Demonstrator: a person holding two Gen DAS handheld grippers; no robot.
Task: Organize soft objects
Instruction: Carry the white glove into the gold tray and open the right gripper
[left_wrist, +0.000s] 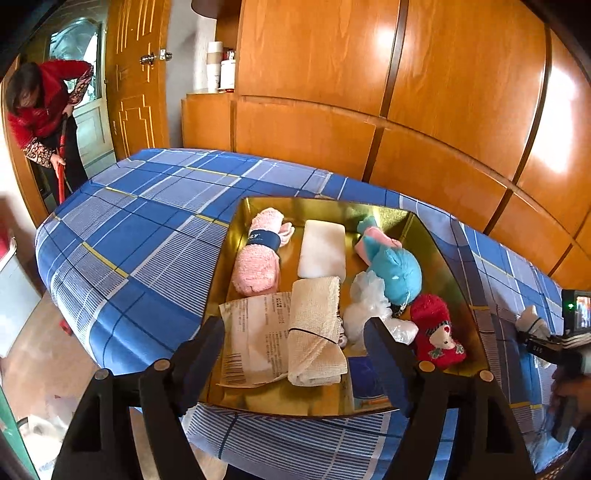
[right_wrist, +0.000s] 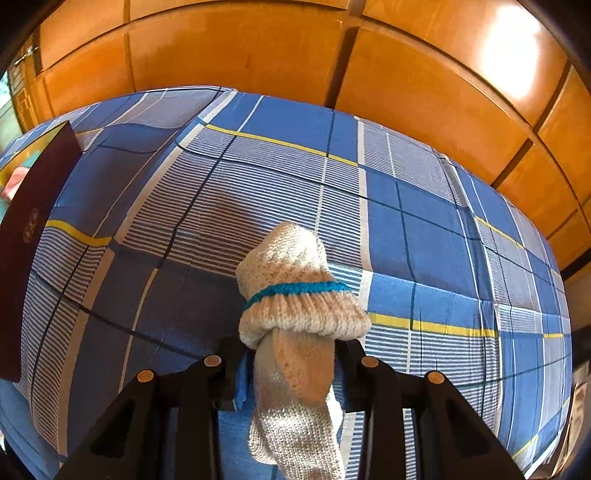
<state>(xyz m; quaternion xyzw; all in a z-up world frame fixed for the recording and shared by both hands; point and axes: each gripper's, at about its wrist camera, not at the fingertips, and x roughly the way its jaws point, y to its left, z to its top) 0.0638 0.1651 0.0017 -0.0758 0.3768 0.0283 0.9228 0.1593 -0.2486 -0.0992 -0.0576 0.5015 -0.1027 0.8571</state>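
A gold-lined box (left_wrist: 229, 258) sits on the blue plaid bed (left_wrist: 147, 229). It holds a rolled pink towel (left_wrist: 256, 254), a white sponge (left_wrist: 321, 247), a blue plush toy (left_wrist: 395, 269), a red fuzzy sock (left_wrist: 436, 332), crumpled white plastic (left_wrist: 365, 302), a folded cream cloth (left_wrist: 317, 332) and a printed packet (left_wrist: 251, 339). My left gripper (left_wrist: 293, 350) hovers open over the box's near end, nothing between its fingers. My right gripper (right_wrist: 290, 354) is shut on a cream knit glove (right_wrist: 295, 295) with a teal band, held above the bedspread to the right of the box.
Orange wooden wardrobe panels (left_wrist: 369, 92) run behind the bed. A person in red (left_wrist: 40, 110) stands by the door at the far left, holding a red-handled tool. The box's maroon outer wall (right_wrist: 33, 240) shows at the left of the right wrist view. Bare floor lies below the bed's left edge.
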